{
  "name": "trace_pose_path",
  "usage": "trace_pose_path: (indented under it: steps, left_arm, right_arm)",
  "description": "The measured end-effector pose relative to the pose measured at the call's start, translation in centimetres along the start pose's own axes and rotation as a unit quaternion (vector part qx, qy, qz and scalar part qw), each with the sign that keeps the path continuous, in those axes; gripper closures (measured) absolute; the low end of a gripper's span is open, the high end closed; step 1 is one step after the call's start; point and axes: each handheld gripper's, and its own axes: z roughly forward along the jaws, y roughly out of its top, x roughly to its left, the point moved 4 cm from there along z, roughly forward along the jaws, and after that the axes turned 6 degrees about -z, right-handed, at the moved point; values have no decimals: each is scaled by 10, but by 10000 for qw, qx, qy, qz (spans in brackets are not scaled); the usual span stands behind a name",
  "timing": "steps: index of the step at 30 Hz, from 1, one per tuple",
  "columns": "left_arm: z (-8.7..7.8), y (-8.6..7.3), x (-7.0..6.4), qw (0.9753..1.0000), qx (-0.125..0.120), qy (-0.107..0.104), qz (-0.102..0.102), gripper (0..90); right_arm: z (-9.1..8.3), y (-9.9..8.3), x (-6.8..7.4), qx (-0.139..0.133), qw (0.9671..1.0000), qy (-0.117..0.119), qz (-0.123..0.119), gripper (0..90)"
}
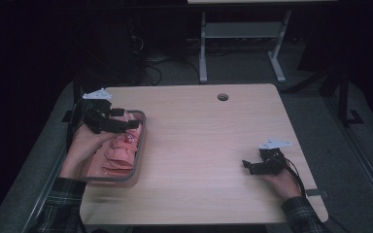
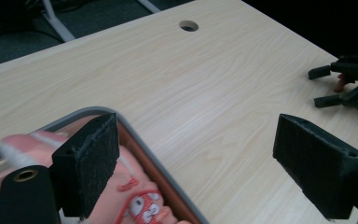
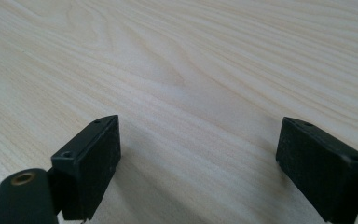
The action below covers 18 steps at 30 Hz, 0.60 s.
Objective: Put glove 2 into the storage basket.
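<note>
High view, pink cloth (image 1: 119, 155) in tray (image 1: 142, 141), beneath left hand-held gripper (image 1: 132, 119)

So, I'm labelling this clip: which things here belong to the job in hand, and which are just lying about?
In the job:
- left gripper, open over the tray
- grey tray
- pink cloth items in the tray

Just about:
- right gripper, open, low on bare table
- table with its cable hole
- desk frame behind

Your sleeves are dark plaid. Each gripper, left gripper (image 1: 126, 119) and right gripper (image 1: 247, 165), is black with a pale three-cornered top plate. Black foam pads face the jaws, and a brass-ringed hole sits beside them.
</note>
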Motion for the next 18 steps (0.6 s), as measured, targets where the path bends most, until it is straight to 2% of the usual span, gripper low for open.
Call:
trace_pose_path:
  steps: [8, 15, 18]
  left_arm:
    - [18, -2, -20, 9997, 55, -198, 158, 140]
    - [33, -7, -36, 9991, 78, -257, 321, 140]
    - [40, -11, -43, 9989, 98, -309, 331, 140]
  right_arm:
    - [0, 0, 0, 1, 10000, 1, -2, 132]
    - [0, 0, 0, -12, 10000, -4, 2, 132]
    - [0, 0, 0, -4, 10000, -1, -4, 131]
